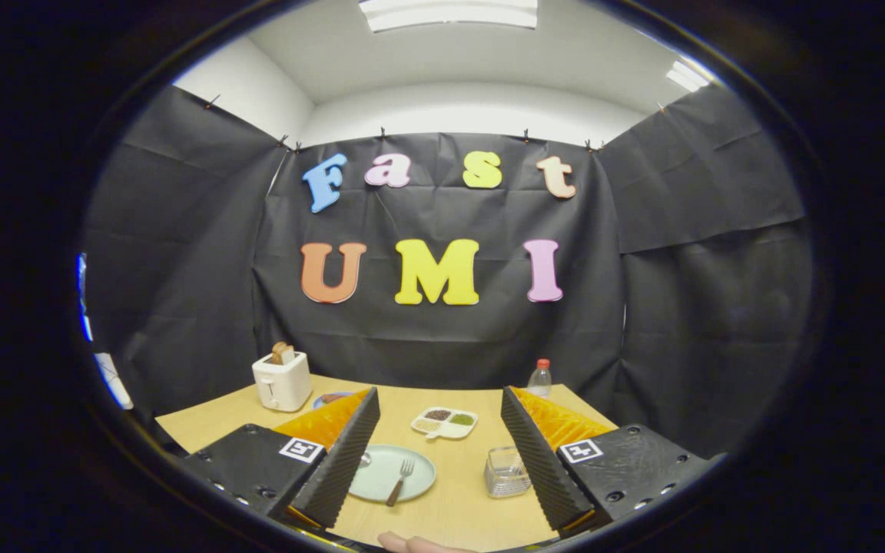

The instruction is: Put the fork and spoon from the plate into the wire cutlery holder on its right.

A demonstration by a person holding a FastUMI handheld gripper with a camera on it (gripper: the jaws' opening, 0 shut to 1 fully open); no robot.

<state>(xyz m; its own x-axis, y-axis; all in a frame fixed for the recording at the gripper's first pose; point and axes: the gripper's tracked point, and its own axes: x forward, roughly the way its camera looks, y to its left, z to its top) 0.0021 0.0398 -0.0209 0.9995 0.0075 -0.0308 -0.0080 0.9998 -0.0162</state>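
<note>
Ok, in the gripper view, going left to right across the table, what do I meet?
Toaster → plate with the fork, between the open gripper's fingers → divided snack dish → wire cutlery holder → bottle.

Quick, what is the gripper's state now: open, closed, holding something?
Gripper: jaws wide open, holding nothing, above the plate with the fork.

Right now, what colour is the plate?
Pale green plate, seen between the open fingers in the gripper view.
</note>
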